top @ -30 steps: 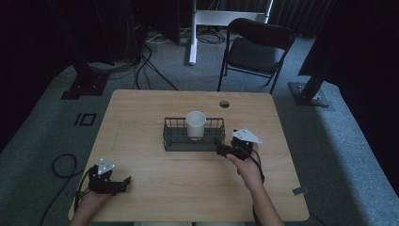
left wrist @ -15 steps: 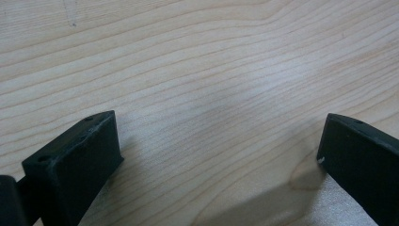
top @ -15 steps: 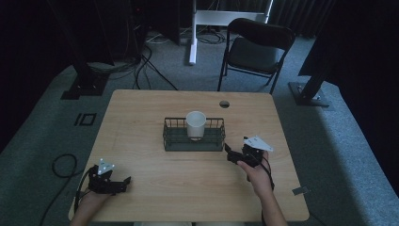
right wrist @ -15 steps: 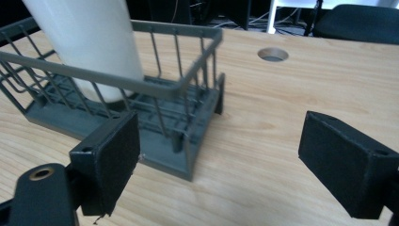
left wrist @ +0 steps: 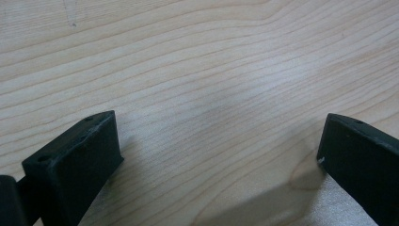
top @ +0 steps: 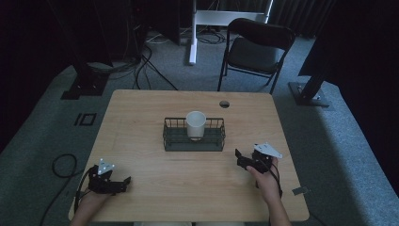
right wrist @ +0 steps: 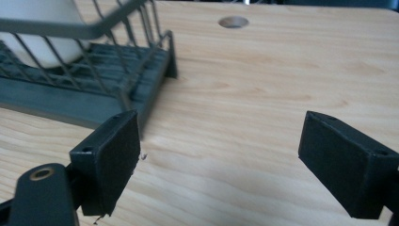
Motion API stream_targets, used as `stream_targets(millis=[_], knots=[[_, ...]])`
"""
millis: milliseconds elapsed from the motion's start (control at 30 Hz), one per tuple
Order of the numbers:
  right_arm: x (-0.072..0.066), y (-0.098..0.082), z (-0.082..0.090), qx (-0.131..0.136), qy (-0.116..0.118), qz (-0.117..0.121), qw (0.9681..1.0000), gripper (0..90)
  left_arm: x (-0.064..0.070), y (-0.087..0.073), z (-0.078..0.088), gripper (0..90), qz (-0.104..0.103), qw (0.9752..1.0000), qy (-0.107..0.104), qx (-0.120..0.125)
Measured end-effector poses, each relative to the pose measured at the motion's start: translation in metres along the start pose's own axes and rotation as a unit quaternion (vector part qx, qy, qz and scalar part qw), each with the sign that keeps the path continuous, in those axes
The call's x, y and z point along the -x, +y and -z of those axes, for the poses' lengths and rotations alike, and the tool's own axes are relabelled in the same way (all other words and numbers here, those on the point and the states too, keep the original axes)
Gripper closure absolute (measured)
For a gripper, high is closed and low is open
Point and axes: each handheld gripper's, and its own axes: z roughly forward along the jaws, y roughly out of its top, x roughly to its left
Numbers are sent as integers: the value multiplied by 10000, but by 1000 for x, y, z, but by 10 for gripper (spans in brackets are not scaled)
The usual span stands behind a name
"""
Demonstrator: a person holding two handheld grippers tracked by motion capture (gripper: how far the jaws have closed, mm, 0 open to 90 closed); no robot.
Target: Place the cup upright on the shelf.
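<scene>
Resting low at the table's (top: 141,108) near edge, the left gripper (top: 123,181) has its jaws spread wide over bare wood, holding nothing. Across on the other side, the right gripper (top: 239,158) is likewise agape and empty, just beside the wire basket's (top: 171,140) corner. Farther off, the white cup (top: 195,125) stands upright inside that basket.

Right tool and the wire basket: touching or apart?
Apart. The high view shows bare table between the right tool and the wire basket; the right gripper view shows open jaws holding nothing.
</scene>
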Motion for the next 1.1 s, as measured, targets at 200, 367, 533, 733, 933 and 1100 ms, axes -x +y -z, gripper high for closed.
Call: stream_targets(millis=[200,367,533,733,933,1100], knots=[[14,-11,2,-209,-296,-26,9993,130,0,0,0,1,-2,10000,0,0],[28,-18,4,-448,-544,-119,9974,130,0,0,0,1,-2,10000,0,0],[40,-24,4,-660,-711,-206,9951,129,0,0,0,1,-1,10000,0,0],[52,-29,7,-786,-912,-262,9924,129,0,0,0,1,-2,10000,-1,0],[61,-31,11,-942,-924,-352,9906,129,0,0,0,1,0,10000,0,0],[68,-34,14,-1069,-958,-409,9888,129,0,0,0,1,-1,10000,-1,0]])
